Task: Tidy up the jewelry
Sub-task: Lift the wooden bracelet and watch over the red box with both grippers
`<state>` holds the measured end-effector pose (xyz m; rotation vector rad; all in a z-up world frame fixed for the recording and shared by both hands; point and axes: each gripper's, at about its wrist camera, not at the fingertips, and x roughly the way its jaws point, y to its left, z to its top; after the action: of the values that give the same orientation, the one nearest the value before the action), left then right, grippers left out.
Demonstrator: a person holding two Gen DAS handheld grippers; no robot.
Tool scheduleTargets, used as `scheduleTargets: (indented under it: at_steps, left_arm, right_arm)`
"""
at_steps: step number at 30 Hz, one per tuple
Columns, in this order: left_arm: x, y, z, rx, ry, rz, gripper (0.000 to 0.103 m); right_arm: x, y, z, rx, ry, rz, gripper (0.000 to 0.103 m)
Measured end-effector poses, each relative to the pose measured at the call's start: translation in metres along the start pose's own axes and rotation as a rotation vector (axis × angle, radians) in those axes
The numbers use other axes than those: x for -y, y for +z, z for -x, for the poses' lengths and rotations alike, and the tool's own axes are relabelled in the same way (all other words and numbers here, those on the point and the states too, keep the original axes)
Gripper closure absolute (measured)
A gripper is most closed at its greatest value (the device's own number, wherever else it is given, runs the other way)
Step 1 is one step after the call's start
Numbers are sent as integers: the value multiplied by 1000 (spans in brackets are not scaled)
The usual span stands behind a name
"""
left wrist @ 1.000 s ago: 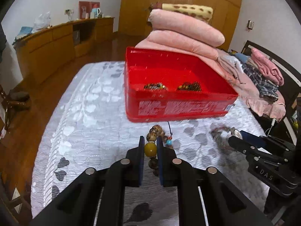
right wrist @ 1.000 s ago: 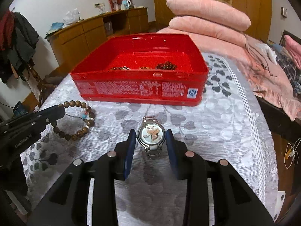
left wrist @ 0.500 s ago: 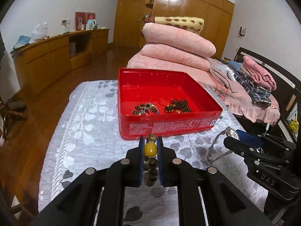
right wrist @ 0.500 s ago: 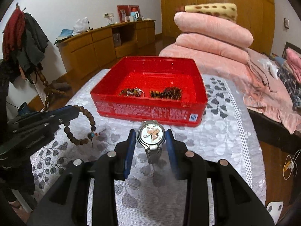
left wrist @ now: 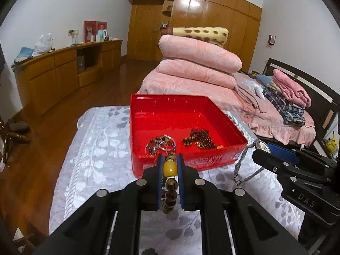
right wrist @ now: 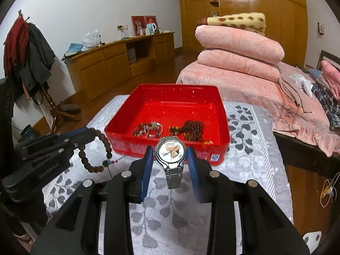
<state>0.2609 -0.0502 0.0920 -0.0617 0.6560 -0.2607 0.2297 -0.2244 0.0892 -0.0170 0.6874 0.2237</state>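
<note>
While you hold both tools above the patterned cloth, your left gripper is clamped on a bead bracelet, its 2 blue pads pressing the large yellow bead from either side. A spotted brown bead sits just above the yellow one, and more brown beads hang down between the fingers. From the right wrist camera you can see the rest of that strand looping below the left gripper, clear of the cloth, with a small blue bead and a thin tassel at its low end.

Your right gripper is closed on a silver wristwatch, the pads squeezing the round case at both edges with the pale dial facing the camera. Its metal band hangs down between the fingers; in the left wrist view the band dangles loose under the right gripper.

Just ahead of both sets of fingertips stands the red box, its near wall right past them. Inside it, toward the near wall, lie 2 heaps: a tangle of beads and metal rings ahead of your left gripper, and a dark bead strand beside it, which may be 1 long necklace bunched up, though the view is too coarse to be sure.
</note>
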Motion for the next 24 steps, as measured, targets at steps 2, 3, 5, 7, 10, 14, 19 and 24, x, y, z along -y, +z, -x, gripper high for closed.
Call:
scheduleTargets:
  at_steps: [2,3,5,7,10,14,19,24]
  left_arm:
    - [2,7,0,10,-5,-3,91]
    - [3,11,0,16,-6,-6,91]
    - [4,17,-1,23,-6,-7,91]
    - [3,25,-3,32,-7,-2,91]
    - [1,35,-9,34,-13,11,91]
    - [-4,48,-15,48,-6,20,91]
    - [-9,62,-34,43,2,30,91]
    - [-8,70,-56,30,9,30,91]
  right_arm:
    - [0,8,0,13,4,1,72]
    - [0,10,0,16,6,2,72]
    - [-1,17,-1,24,11,3,72]
    - [1,25,-5,27,14,-1,72]
    - [2,33,-10,28,13,-7,72]
    - [6,43,-17,30,6,-13,72]
    - [13,57,-29,33,0,-19,72]
    - [20,69,-47,23,0,-35,72]
